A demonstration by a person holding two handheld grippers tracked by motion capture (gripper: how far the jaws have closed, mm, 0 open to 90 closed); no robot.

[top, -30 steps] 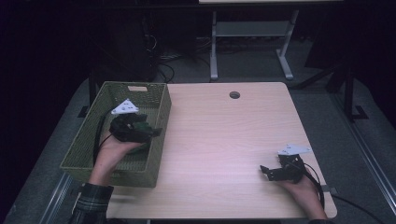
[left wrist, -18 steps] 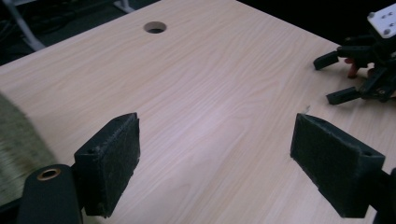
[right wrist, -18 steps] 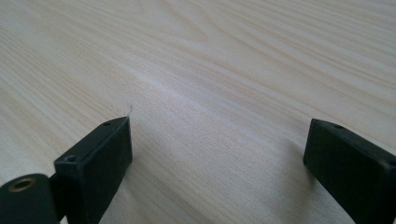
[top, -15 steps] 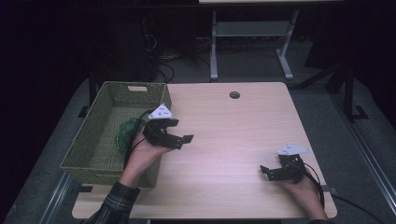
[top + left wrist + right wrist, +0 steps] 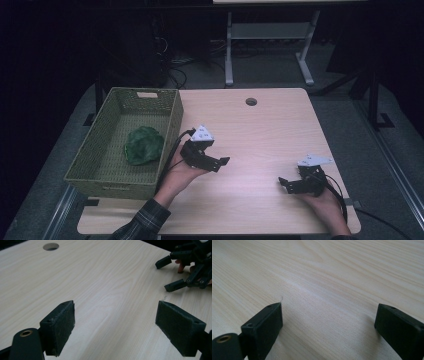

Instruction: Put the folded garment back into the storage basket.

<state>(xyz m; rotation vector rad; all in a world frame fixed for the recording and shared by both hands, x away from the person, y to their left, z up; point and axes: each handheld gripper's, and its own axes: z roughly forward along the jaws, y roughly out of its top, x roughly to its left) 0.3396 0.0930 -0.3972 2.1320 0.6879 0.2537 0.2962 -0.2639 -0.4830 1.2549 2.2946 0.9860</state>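
Observation:
A crumpled green cloth (image 5: 144,145) lies inside the woven olive basket (image 5: 172,120) at the table's left. My left gripper (image 5: 224,162) hovers over the bare wood just right of the basket, open and empty; in the left gripper view (image 5: 115,325) its jaws stand wide apart over the tabletop. Near the front right edge, my right gripper (image 5: 285,183) rests low on the table, also open and empty, and in the right gripper view (image 5: 328,327) only wood grain lies between its jaws. The right gripper (image 5: 185,270) also appears far off in the left gripper view.
The light wooden table (image 5: 260,130) has a round cable hole (image 5: 251,101) near its far edge. A metal stand's legs (image 5: 270,45) and cables sit on the dark floor behind the table.
My left gripper came up out of the basket and moved right over the table, leaving the green cloth inside. The right gripper stayed where it was.

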